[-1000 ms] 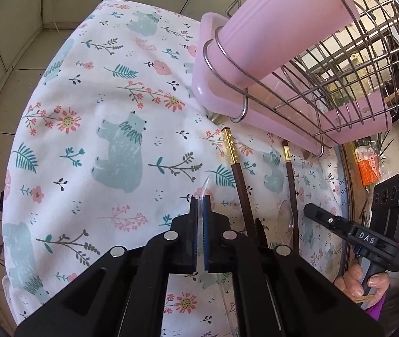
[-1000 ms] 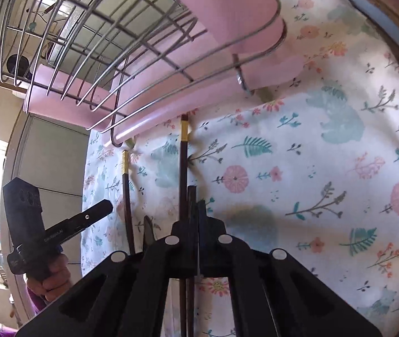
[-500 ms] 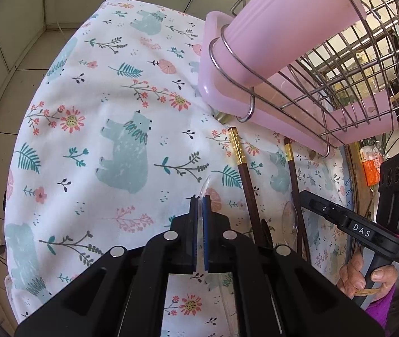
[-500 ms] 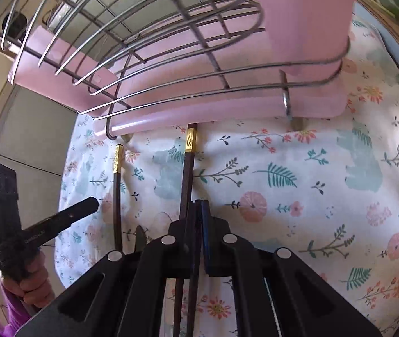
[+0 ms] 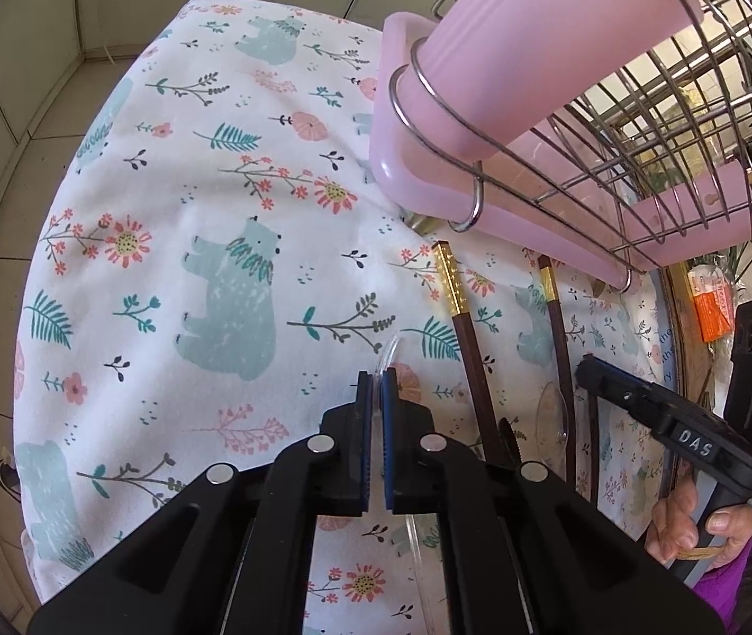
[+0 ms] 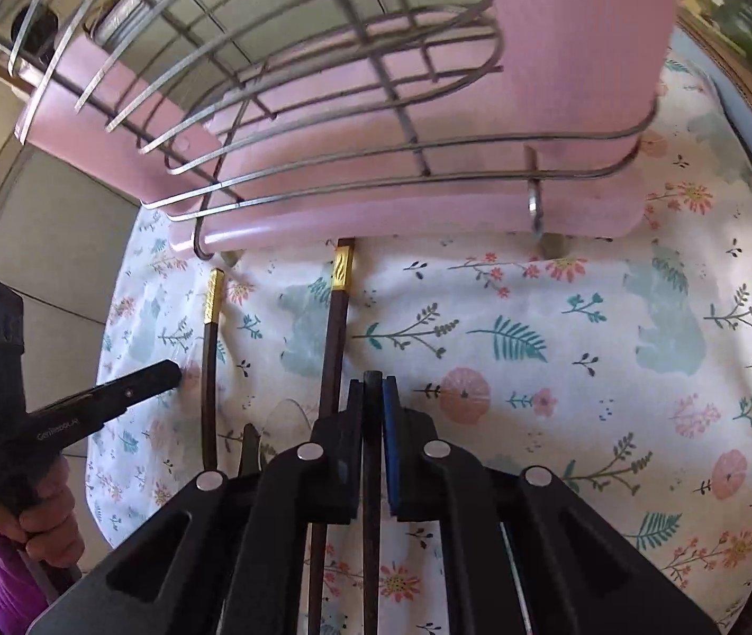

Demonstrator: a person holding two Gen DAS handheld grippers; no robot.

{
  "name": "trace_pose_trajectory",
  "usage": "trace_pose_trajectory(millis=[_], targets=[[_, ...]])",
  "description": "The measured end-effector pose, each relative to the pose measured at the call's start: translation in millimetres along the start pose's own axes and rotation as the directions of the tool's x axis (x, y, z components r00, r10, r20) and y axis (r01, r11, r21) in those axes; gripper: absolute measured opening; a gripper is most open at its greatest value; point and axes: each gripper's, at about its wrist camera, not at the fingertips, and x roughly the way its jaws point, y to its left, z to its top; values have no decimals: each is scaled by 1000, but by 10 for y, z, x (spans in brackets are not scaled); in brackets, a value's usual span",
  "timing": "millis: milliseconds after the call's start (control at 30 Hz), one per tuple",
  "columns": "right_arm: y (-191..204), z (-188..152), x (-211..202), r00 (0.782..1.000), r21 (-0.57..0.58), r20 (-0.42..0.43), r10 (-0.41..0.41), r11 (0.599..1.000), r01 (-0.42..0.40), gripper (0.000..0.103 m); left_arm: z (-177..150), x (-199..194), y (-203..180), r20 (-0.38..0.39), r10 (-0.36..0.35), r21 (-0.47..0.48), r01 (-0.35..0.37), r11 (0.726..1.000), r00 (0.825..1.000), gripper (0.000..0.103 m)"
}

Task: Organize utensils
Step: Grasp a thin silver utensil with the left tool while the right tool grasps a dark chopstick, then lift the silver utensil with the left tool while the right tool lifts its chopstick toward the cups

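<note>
In the left wrist view my left gripper [image 5: 374,378] is shut on a clear plastic utensil [image 5: 390,352], whose tip pokes out past the pads. My right gripper [image 6: 373,386] is shut on a dark chopstick [image 6: 371,476] that runs back between the fingers. On the bear-print cloth [image 5: 217,243] lie two gold-capped chopsticks [image 6: 336,328] [image 6: 210,349], a clear spoon [image 6: 286,413] and a small black utensil [image 6: 248,444]. Just beyond them stands a wire rack [image 6: 323,106] holding a pink cup [image 6: 577,53]. The left gripper [image 6: 172,370] hovers at the left.
A pink drip tray [image 5: 428,185] sits under the rack, and the chopsticks' gold ends reach its front edge. A person's hand [image 5: 693,524] holds the right gripper [image 5: 590,365] at the cloth's right edge. An orange packet [image 5: 712,307] lies beyond. Tiled floor surrounds the table.
The right gripper has rolled and shifted with its chopstick, so the rack and pink cup now fill more of its view. The left gripper has stayed put.
</note>
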Motion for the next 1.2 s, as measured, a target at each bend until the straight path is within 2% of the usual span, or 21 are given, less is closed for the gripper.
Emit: trace_pose_trajectory(millis=[200, 333, 433, 567, 733, 767, 900, 1067, 1167, 1200], targets=[[-121, -31, -317, 994, 29, 97, 52, 998, -55, 7, -17, -175, -33, 56, -37, 6, 37, 999, 998, 2], [-130, -60, -564, 983, 17, 176, 57, 998, -61, 6, -33, -428, -108, 141, -49, 36, 44, 998, 989, 2], [-116, -73, -798, 967, -4, 246, 60, 998, -60, 6, -45, -670, -179, 224, -63, 63, 50, 997, 973, 2], [-90, -57, -1164, 935, -37, 349, 59, 998, -49, 6, -17, -1023, -294, 339, -93, 83, 69, 994, 936, 2], [-72, 41, -1675, 880, -73, 471, 64, 997, -33, 6, 89, -1485, -449, 486, -123, 98, 86, 991, 865, 2], [-55, 75, -1780, 864, -78, 500, 66, 996, -31, 6, 125, -1577, -435, 507, -130, 102, 90, 991, 852, 2], [8, 235, -2172, 790, -95, 609, 68, 995, -12, 6, 279, -1928, -627, 614, -139, 122, 80, 989, 777, 2], [69, 433, -2577, 691, -103, 721, 56, 994, 27, 6, 480, -2242, -855, 734, -111, 130, 23, 991, 670, 2], [83, 554, -2749, 633, -100, 773, 46, 994, 50, 6, 585, -2358, -975, 803, -74, 111, -25, 994, 591, 2], [82, 599, -2793, 614, -96, 788, 40, 994, 60, 6, 606, -2378, -1011, 818, -63, 104, -40, 994, 571, 2]])
